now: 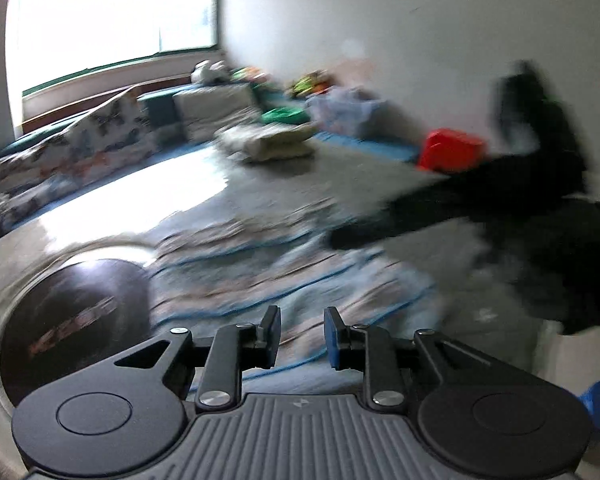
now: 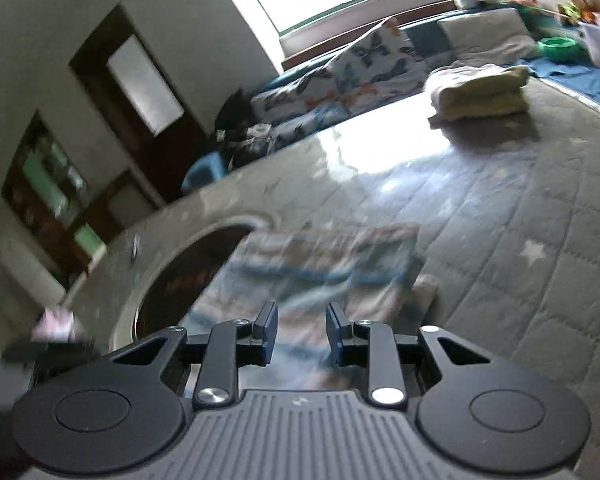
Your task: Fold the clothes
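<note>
A striped blue, white and tan garment (image 1: pixel 284 256) lies partly folded on the grey quilted surface, blurred by motion. It shows in the right wrist view too, the garment (image 2: pixel 320 272) reaching over a round dark opening. My left gripper (image 1: pixel 302 338) hovers over its near edge, open, with nothing between the blue pads. My right gripper (image 2: pixel 301 334) is open as well, just above the garment's near part. The other hand-held gripper (image 1: pixel 532 152) appears as a dark blurred shape at the right of the left wrist view.
A round dark opening (image 1: pixel 72 320) is set in the quilted surface (image 2: pixel 520 220) at the left. A folded cream pile (image 2: pixel 480 90) lies at the far end. Butterfly-print cushions (image 1: pixel 80 148), a red box (image 1: pixel 450 150), a green bowl (image 2: pixel 556 46) and a bright window stand behind.
</note>
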Motion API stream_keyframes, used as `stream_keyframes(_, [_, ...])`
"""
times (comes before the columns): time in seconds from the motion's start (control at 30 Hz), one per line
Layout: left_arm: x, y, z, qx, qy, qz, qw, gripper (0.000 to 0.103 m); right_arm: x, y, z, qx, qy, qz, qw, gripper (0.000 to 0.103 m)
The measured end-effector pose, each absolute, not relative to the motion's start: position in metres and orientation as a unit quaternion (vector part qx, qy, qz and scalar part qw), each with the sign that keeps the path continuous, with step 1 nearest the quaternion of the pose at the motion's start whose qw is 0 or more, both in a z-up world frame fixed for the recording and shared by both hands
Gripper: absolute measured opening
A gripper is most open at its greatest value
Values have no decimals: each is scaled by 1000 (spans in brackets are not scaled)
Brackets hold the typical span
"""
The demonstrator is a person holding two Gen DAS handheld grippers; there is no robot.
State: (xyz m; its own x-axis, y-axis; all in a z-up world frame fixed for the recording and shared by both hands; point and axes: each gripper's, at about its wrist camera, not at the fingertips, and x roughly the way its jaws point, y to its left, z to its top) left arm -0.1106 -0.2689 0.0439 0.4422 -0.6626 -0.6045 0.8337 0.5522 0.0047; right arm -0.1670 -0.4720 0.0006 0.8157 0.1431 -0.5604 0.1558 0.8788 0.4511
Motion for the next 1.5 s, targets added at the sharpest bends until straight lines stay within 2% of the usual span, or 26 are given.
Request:
stream_keyframes(0.07, [-111, -256, 45, 147, 277, -449, 837, 26, -182, -471, 0, 255, 302, -9, 919, 28])
stream_keyframes(0.13, [-117, -248, 46, 155, 271, -456, 834, 28, -196, -470, 1, 268, 304, -12, 914, 35])
stream_keyframes(0.3, [-139, -245, 38, 198, 250, -474, 821, 43, -222, -468, 0, 294, 320, -19, 901, 36])
stream_keyframes(0.43, [-150, -248, 28, 230, 238, -471, 818, 46, -231, -466, -7, 321, 329, -18, 888, 36])
stream_keyframes(0.57, [-154, -245, 21, 268, 216, -448, 825, 47, -237, -463, -14, 347, 335, -17, 876, 31])
stream_keyframes(0.63, [-152, -242, 18, 280, 210, -436, 829, 47, -238, -462, -15, 357, 336, -13, 872, 19])
stream_keyframes(0.9, [-139, -233, 8, 301, 201, -407, 839, 47, -237, -461, -11, 389, 329, 15, 860, 14])
stream_keyframes(1.03, [-137, -231, 6, 311, 191, -405, 839, 45, -238, -460, -3, 383, 322, 21, 865, 13])
stream_keyframes(1.17, [-134, -230, 3, 314, 190, -406, 837, 38, -234, -458, 2, 382, 320, 36, 867, 13])
stream_keyframes(1.2, [-132, -231, 2, 314, 191, -406, 837, 31, -233, -457, 2, 380, 320, 38, 867, 13])
stream_keyframes(1.27, [-128, -230, 1, 309, 198, -403, 839, 25, -231, -456, 2, 379, 321, 40, 867, 13])
stream_keyframes(1.33, [-125, -227, 3, 294, 203, -400, 844, 13, -230, -455, 2, 378, 322, 46, 867, 13])
stream_keyframes(1.5, [-106, -213, 17, 190, 241, -377, 874, 7, -225, -451, -3, 375, 330, 59, 864, 13])
